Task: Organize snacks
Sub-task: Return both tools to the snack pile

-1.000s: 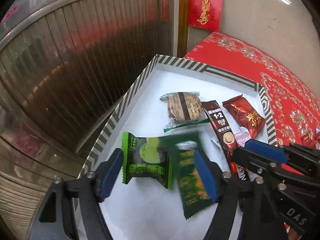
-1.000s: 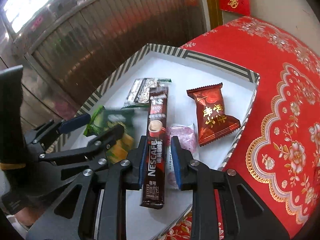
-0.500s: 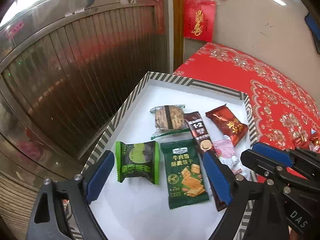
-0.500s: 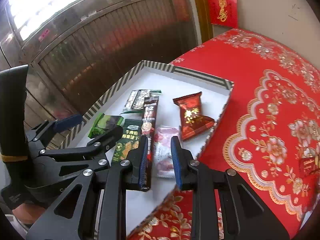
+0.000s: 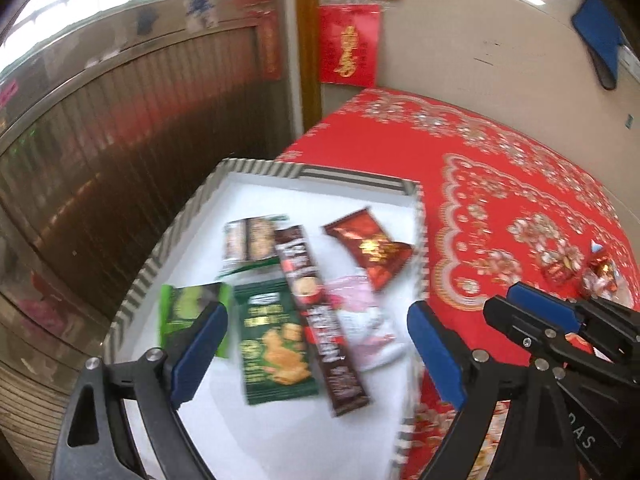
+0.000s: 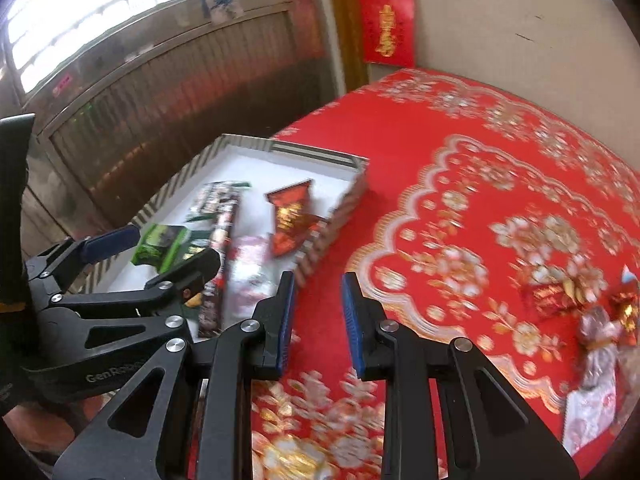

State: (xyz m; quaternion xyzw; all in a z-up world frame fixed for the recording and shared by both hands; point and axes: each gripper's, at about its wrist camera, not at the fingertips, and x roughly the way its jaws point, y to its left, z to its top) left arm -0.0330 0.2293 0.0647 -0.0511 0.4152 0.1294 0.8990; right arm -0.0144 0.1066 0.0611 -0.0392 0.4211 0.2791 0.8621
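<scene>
Ahead and right of your empty, slightly parted right tool (image 6: 316, 316), loose sweets (image 6: 576, 300) wait on the table (image 6: 460, 168): widen it, descend squarely; left tool (image 5: 316, 352) spread, empty.

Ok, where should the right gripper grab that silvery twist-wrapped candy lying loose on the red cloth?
Judging by shape, take the silvery twist-wrapped candy across its plump middle, coming down from above with the right gripper; its pinched ends look too thin to hold.

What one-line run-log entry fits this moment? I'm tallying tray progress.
left gripper: open, empty, above striped-rim white tray | right gripper: open, empty, over red floral tablecloth | tray: six snack packets
</scene>
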